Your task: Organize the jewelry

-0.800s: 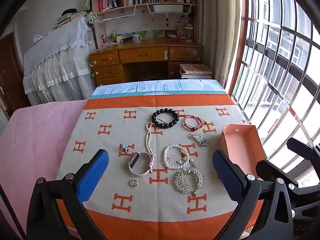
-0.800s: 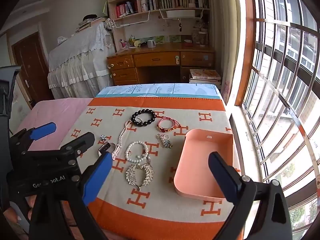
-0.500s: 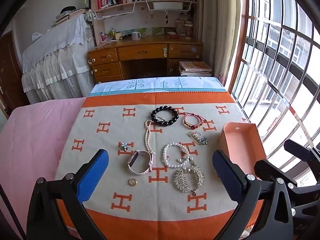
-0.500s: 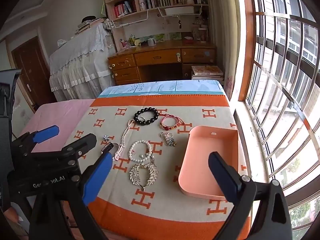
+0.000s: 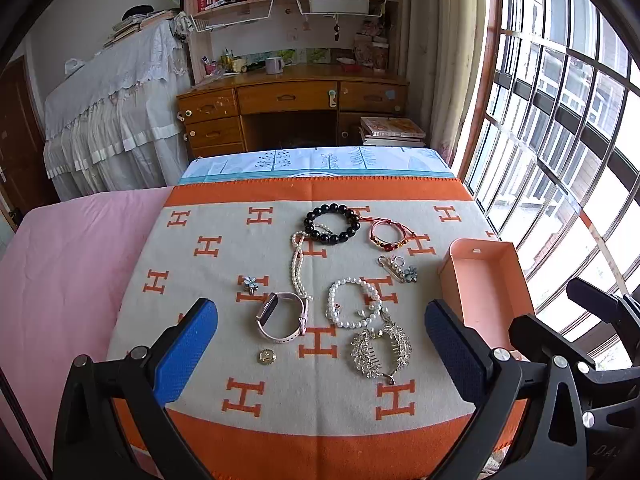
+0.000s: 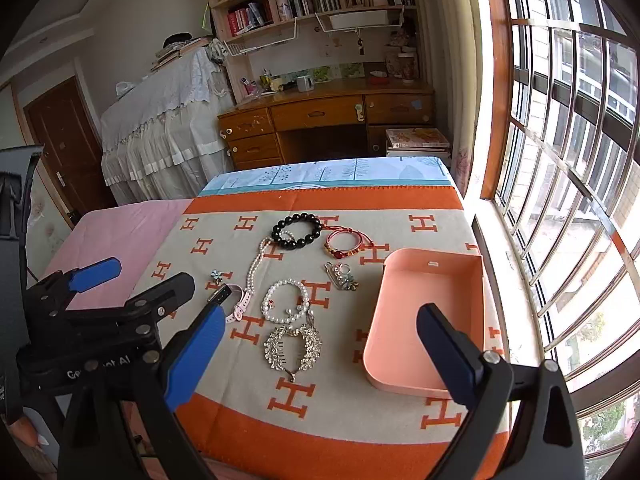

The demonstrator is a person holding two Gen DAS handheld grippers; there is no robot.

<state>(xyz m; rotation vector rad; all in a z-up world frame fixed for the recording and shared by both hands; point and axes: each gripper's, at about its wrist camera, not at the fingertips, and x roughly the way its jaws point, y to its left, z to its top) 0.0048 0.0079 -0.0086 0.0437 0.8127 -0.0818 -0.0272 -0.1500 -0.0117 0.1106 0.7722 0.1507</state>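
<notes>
Here, the left gripper (image 5: 320, 348) and right gripper (image 6: 316, 356) are held spread and empty above the blanket's (image 5: 280, 408) near edge, the jewelry (image 5: 340, 280) spread mid-blanket.

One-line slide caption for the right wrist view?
Open right tongs hover over jewelry on an orange-patterned blanket, beside an empty pink tray.

Your jewelry lies spread flat on the patterned blanket. At twelve o'clock sits the black bead bracelet (image 5: 331, 225), with the red cord bracelet (image 5: 389, 234) just beside it at its three o'clock. A pearl strand (image 5: 298, 264) trails from the black beads toward six o'clock, reaching the pink watch (image 5: 282, 316). The pearl bracelet (image 5: 354, 303) touches the crystal hair comb (image 5: 381, 350) below it. At three o'clock stands your open peach box (image 6: 428, 320), holding nothing.
</notes>
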